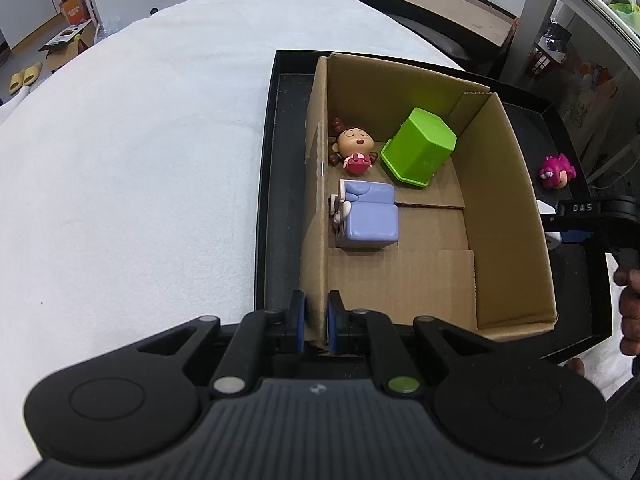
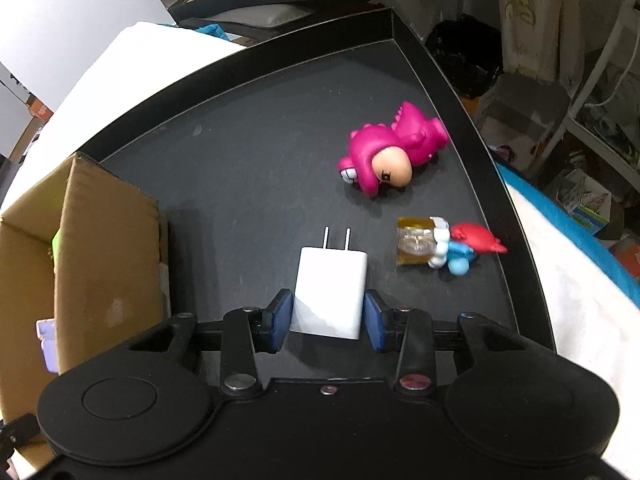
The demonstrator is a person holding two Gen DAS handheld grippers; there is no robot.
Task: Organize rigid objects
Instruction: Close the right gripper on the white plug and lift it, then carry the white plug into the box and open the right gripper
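A cardboard box [image 1: 508,200] stands in a black tray [image 1: 276,184]. Inside lie a girl figurine [image 1: 354,148], a tipped green cup [image 1: 420,146] and a purple block toy [image 1: 368,216]. My left gripper [image 1: 316,320] is shut on the box's left wall at its near end. My right gripper [image 2: 328,318] is shut on a white charger plug [image 2: 330,284], prongs pointing away, over the tray floor [image 2: 248,152]. A pink dinosaur figurine [image 2: 390,152] and a small red-and-blue figurine [image 2: 452,244] lie on the tray beyond it. The right gripper also shows in the left wrist view [image 1: 556,222].
The tray sits on a white cloth-covered surface [image 1: 140,160]. The box's outer wall [image 2: 104,240] stands just left of my right gripper. A dark side table [image 1: 432,12] and cluttered shelves [image 1: 592,20] stand behind.
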